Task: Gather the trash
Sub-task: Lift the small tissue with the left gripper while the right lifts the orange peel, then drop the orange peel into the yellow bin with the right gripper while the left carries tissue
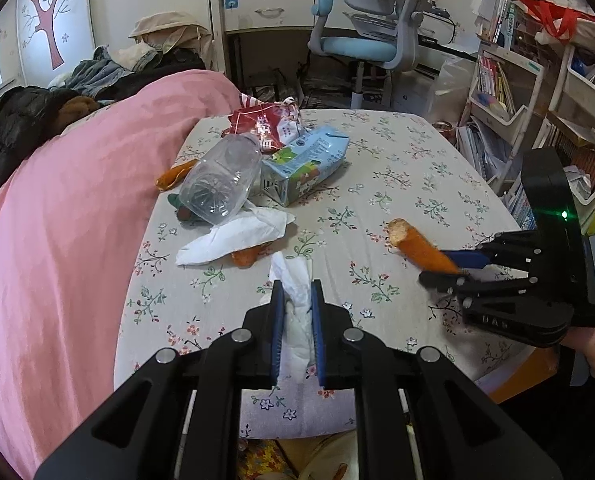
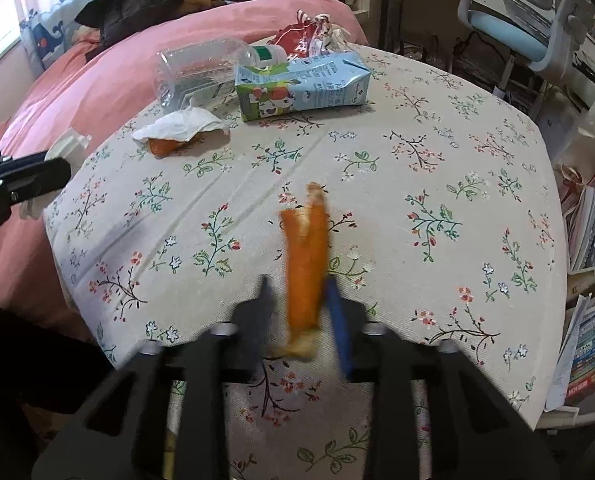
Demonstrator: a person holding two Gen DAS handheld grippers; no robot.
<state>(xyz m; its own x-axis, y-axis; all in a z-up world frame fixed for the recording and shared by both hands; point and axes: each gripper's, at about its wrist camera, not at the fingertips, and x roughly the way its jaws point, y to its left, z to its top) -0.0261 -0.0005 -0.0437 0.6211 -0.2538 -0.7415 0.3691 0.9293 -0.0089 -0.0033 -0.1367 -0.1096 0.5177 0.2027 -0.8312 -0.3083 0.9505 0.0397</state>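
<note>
- On the near part of the floral tablecloth (image 1: 397, 184), in the left wrist view, a crumpled white tissue (image 1: 296, 312) is seen pinched between the blue pads of the left gripper (image 1: 297, 284), its jaws pressed onto the paper from both sides.
- Over to the right, an orange peel strip (image 1: 421, 246) is held by its near end in the right gripper (image 1: 451, 270); the bitten-looking pale end is pointed left and away.
- Further off, left of centre, a heap of rubbish is spotted: a clear plastic bottle (image 1: 221, 184) lying on its side, a blue milk carton (image 1: 303, 164) just beside it on the right, and a red snack wrapper (image 1: 267, 122) behind both.
- A flat white napkin (image 1: 233, 238) is laid in front of the bottle, with an orange scrap (image 1: 245, 258) poking out from under its near edge.
- A pink blanket (image 1: 57, 216) is draped along the left; a blue desk chair (image 1: 369, 32) is parked at the far side.
- In the right wrist view, the peel strip (image 2: 307, 264) is seen upright between the fingers, blurred, resting against the blue right pad; whether the left finger touches it cannot be told.
- At the far left of this view, bottle (image 2: 195, 72), carton (image 2: 301, 86) and napkin (image 2: 181, 126) are grouped together, well apart from the peel.
- At the left edge, the other gripper (image 2: 67, 160) is caught with its white tissue.
</note>
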